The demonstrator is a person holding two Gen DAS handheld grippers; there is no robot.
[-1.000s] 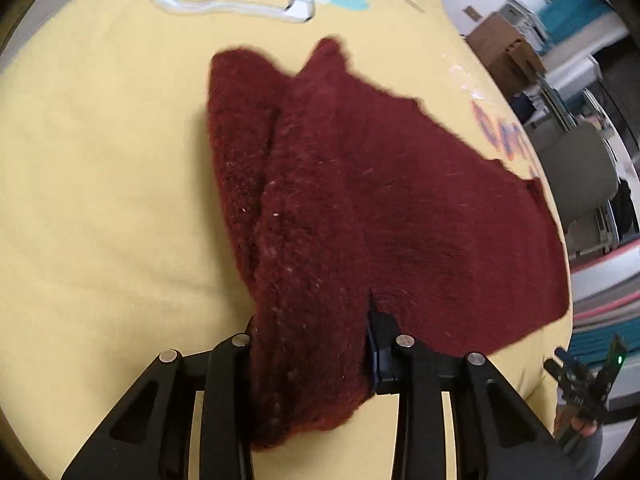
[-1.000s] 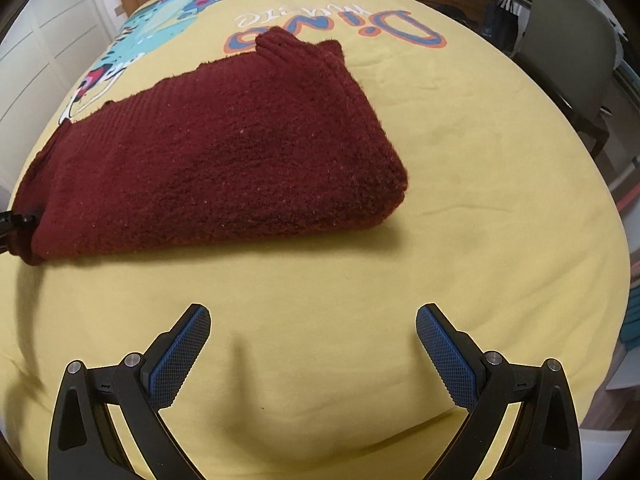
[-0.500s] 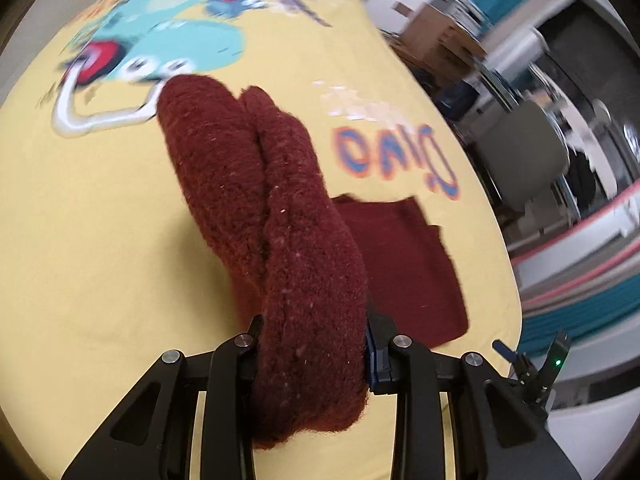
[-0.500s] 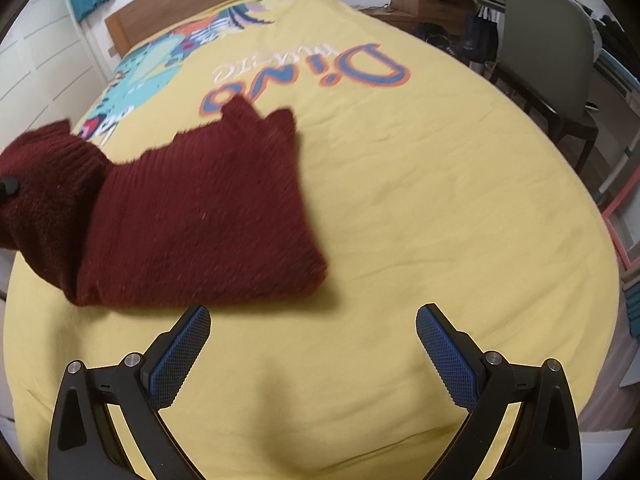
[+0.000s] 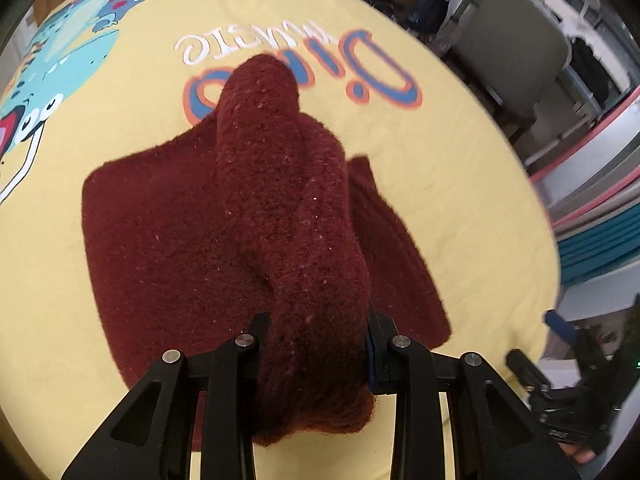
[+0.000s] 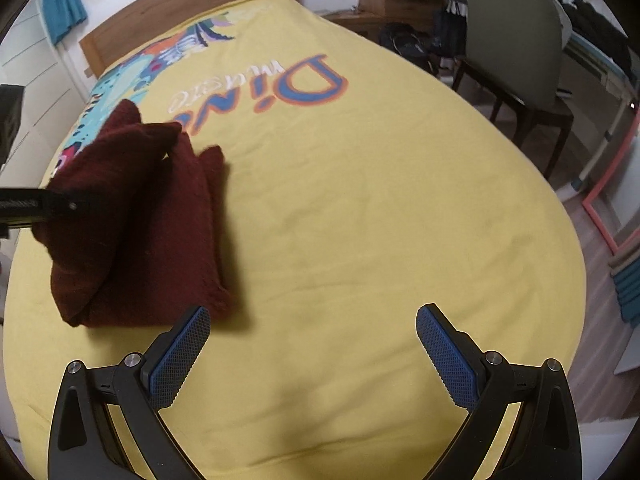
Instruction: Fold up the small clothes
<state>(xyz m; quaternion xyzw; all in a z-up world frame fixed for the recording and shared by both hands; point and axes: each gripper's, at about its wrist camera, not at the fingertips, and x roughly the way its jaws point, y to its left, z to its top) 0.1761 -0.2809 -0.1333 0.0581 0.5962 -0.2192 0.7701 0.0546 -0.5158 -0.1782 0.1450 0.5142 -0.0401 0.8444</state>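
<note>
Swung across since a second ago, the gripped end of the maroon knit garment (image 5: pixel 248 216) now carried over the rest of it, doubling the cloth where earlier it lay spread long. Left claw (image 5: pixel 316 356) clamped tight on a thick rolled bunch of the knit, lifted clear of the layer below and arching forward in a fat ridge. Fuzzy, ribbed wool, flecked with pale lint; lower layer flat on the bed, roughly square, one corner poking out at the right. From the right wrist view, same garment (image 6: pixel 160 232) heaped at the left side of the yellow bedspread (image 6: pixel 360 220), peaked where the left claw pulls it up, folded edge rounded and soft. Right claw (image 6: pixel 312 344) spread wide, blue textured pads (image 6: pixel 180 352) bare, holding nothing, hovering just beside the garment's near corner. Bedspread smooth with faint creases, printed with "Dino" lettering (image 6: pixel 304 84) and a cartoon dinosaur (image 5: pixel 52 60). Plenty of open yellow to the right and front; grey chair (image 6: pixel 516 48) off the bed's far-right edge, wooden headboard (image 6: pixel 180 12) beyond.
</note>
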